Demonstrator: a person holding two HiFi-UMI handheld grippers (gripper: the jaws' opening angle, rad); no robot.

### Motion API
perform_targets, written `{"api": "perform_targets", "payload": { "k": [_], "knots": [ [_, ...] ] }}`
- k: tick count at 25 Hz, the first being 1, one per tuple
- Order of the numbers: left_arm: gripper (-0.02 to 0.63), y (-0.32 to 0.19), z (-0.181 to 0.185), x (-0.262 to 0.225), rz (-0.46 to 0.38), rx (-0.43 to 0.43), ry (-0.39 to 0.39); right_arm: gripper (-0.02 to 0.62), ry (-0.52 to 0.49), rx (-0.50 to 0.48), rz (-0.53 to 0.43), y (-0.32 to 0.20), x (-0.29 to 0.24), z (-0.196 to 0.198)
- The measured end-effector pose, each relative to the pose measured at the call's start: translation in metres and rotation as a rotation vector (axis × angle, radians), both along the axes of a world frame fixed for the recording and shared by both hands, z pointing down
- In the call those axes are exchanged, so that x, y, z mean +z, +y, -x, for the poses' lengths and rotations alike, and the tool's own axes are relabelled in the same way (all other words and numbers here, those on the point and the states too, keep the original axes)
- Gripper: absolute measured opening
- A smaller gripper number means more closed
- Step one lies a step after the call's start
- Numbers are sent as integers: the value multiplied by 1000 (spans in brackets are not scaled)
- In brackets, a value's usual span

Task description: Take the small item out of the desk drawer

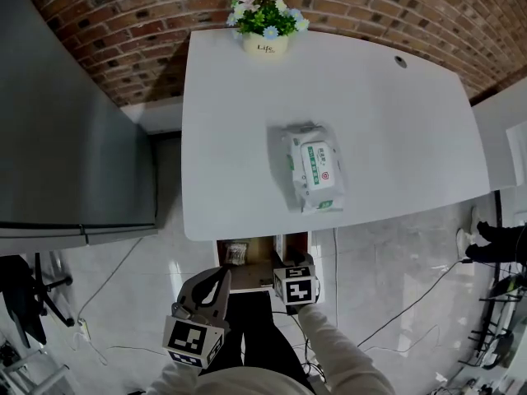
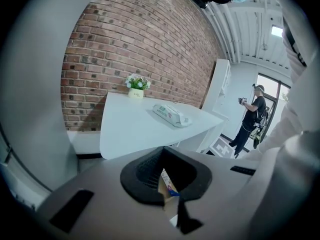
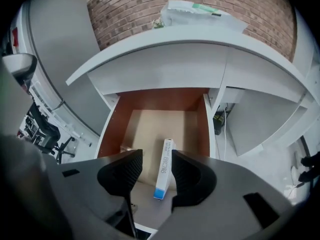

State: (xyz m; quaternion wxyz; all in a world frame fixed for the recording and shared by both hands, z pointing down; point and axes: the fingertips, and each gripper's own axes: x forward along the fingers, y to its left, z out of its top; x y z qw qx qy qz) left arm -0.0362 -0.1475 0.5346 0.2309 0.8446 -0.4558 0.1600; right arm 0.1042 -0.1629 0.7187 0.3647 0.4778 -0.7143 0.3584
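The desk drawer [image 1: 262, 263] stands pulled out under the front edge of the white desk [image 1: 247, 138]. In the right gripper view its tan floor [image 3: 150, 124] holds a long white box with a blue end [image 3: 165, 166]. My right gripper [image 3: 155, 155] hovers open just over that box, one jaw on each side. A small packet [image 1: 236, 253] lies in the drawer's left part. My left gripper [image 1: 221, 276] is held back from the drawer at the lower left. In its own view the left gripper [image 2: 163, 154] is shut, with a small printed box [image 2: 167, 184] caught between the pads.
A pack of wipes [image 1: 315, 169] lies mid-desk and a flower pot [image 1: 265, 23] stands at the far edge by the brick wall. A grey cabinet [image 1: 66, 138] flanks the desk's left. Cables [image 1: 412, 303] trail over the floor. A person [image 2: 250, 119] stands far off.
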Motion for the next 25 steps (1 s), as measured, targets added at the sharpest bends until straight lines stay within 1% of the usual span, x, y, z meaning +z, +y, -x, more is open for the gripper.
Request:
{"api": "perform_targets", "payload": {
  "k": [7, 11, 17, 22, 25],
  "knots": [
    [17, -4, 0, 10, 23, -11, 1, 206, 48, 3, 54, -5, 31, -3],
    [17, -7, 0, 15, 31, -15, -1, 207, 87, -51, 85, -6, 48, -5],
    [17, -11, 1, 27, 53, -17, -10, 207, 105, -80, 110, -9, 65, -4],
    [17, -11, -1, 35, 72, -24, -12, 207, 114, -83, 139, -10, 78, -5],
    [17, -10, 0, 41, 84, -32, -13, 206, 116, -59, 158, -10, 87, -9]
  ]
}}
